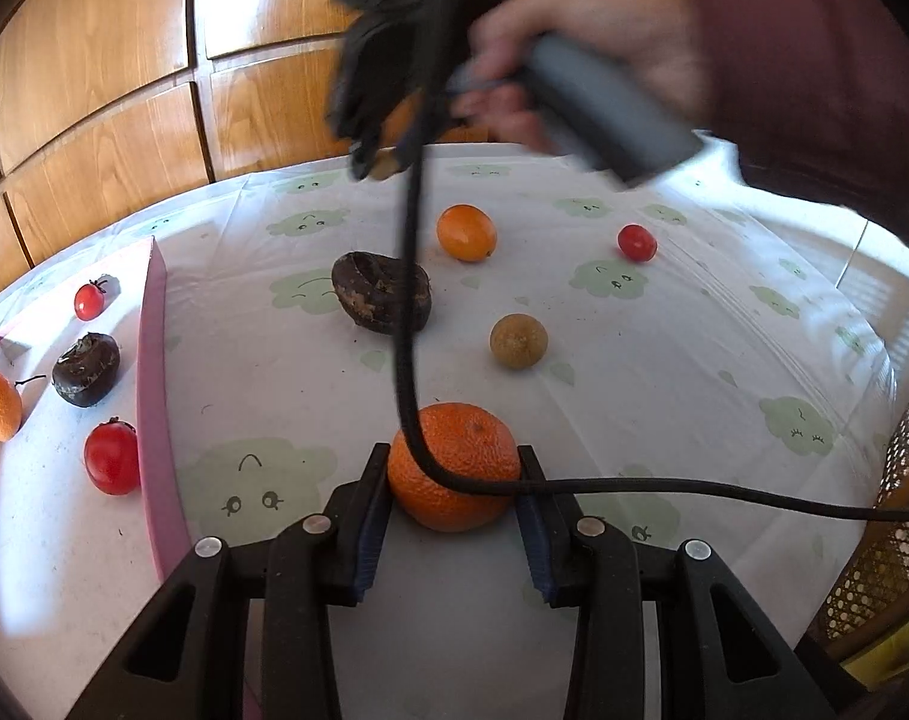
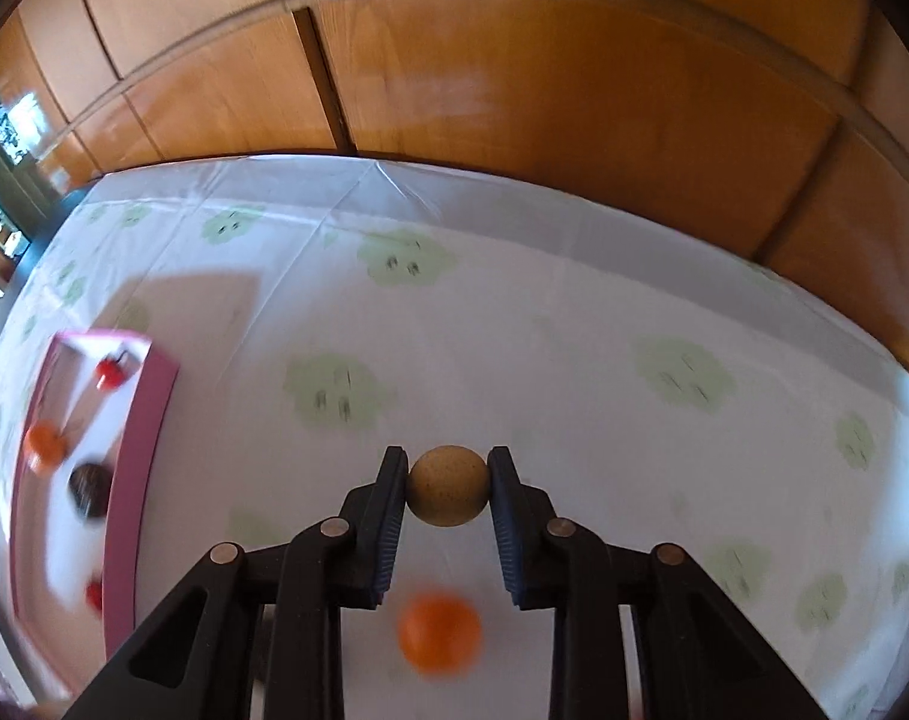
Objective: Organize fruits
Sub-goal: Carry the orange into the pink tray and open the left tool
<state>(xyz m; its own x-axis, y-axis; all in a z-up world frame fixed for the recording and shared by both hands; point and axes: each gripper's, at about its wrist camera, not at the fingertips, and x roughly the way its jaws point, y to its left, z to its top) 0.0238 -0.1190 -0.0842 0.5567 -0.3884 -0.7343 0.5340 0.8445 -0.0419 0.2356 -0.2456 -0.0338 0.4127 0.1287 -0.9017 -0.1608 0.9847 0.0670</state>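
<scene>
Cloud-print tablecloth, wooden panelling, cable

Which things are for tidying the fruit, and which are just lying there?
For the job: big orange, small orange, red tomato, dark chestnut, loose longan, held longan, pink tray.
Just lying about: black cable, wicker chair, tablecloth.

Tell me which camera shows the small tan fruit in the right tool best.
The right wrist view: the tan fruit sits sharp and centred, pinched by the right tool. The left wrist view shows only a blurred glimpse of it.
</scene>
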